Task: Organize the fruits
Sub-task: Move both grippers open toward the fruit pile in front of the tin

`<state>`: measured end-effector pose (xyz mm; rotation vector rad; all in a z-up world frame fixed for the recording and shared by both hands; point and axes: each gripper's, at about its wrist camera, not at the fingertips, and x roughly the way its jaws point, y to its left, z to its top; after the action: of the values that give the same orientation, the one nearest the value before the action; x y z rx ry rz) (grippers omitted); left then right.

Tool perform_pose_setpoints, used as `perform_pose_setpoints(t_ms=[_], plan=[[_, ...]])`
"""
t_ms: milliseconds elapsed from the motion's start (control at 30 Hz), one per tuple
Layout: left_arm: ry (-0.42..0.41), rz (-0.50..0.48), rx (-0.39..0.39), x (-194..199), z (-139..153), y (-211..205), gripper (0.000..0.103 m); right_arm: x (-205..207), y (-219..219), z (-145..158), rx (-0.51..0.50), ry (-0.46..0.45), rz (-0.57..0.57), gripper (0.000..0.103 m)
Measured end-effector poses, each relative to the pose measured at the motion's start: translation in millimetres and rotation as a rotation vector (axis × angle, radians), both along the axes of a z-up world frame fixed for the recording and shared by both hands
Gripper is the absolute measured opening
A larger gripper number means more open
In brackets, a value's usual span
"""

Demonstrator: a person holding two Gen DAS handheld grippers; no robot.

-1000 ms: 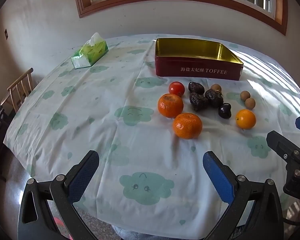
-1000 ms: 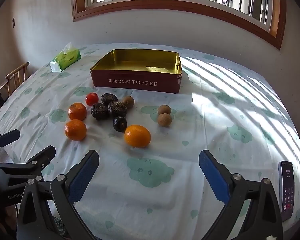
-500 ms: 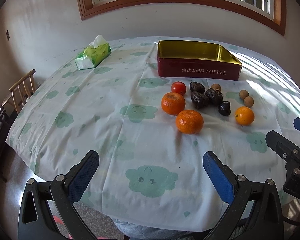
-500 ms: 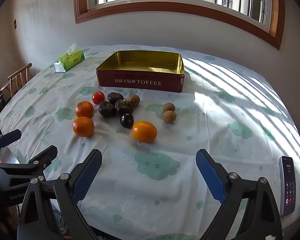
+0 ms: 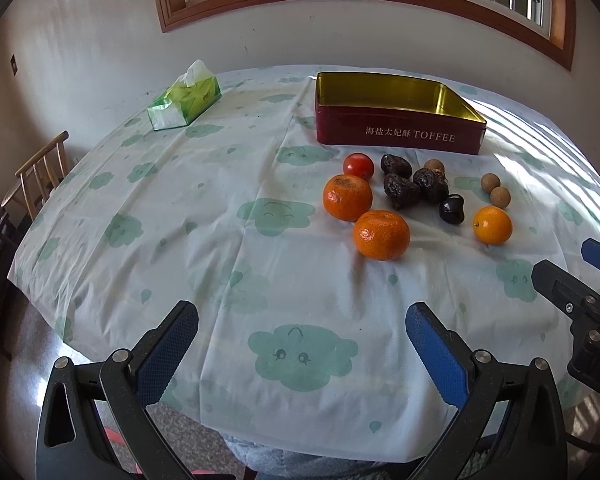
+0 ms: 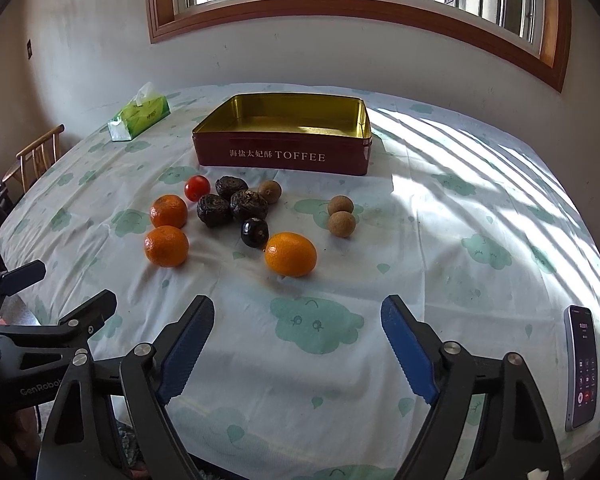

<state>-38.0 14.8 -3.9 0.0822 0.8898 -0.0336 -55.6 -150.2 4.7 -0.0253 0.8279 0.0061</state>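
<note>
Right wrist view: spread right gripper before orange, perhaps a kumquat.

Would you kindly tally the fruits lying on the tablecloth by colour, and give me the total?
Orange: 3, the near-left orange, the one behind it and the right one.
Red: 1, the tomato.
Dark, wrinkled: 3.
Dark, glossy: 1.
Small brown: 3.
Total: 11, all outside the toffee tin.
</note>
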Motion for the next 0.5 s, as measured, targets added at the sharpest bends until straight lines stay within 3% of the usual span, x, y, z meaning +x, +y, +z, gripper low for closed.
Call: perform_pose_setpoints(t_ms=[500], plan=[[0.004, -0.002, -0.003, 2.0, -4.1, -2.7, 0.103, 1.8, 1.4, -8.7, 0.021, 0.028, 0.016, 0.070]])
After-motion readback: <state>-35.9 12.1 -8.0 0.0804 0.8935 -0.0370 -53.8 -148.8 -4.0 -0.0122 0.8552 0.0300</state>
